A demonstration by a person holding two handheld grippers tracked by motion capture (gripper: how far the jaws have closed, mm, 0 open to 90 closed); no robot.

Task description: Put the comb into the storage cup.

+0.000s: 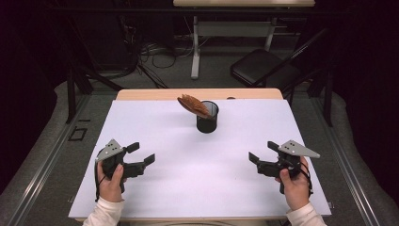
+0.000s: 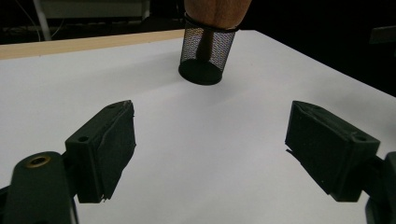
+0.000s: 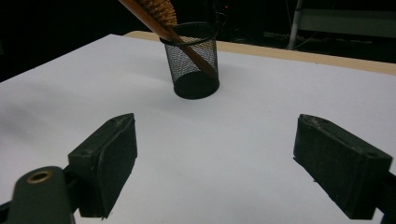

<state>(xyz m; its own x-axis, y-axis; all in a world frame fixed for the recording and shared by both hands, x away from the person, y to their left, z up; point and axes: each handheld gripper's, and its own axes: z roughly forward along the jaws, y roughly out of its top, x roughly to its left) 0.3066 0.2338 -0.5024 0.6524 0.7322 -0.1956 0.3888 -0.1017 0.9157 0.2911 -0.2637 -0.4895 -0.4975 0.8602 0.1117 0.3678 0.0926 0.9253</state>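
Two tongs are held low over the white desk (image 1: 197, 165), one in each hand, and both are released with nothing between the jaws. The left tongs (image 1: 141, 154) are at the near left and the right tongs (image 1: 259, 153) at the near right, well apart from each other. Between them, further back, a black mesh cup (image 1: 207, 117) stands upright near the far edge of the desk. A wooden brush (image 1: 193, 105) leans in the cup, its handle inside and its head sticking out over the rim to the left. No object lies on the white surface between the tongs and the cup. Behind the desk, on the floor, stand a black chair (image 1: 263, 68) and some cables (image 1: 155, 59).
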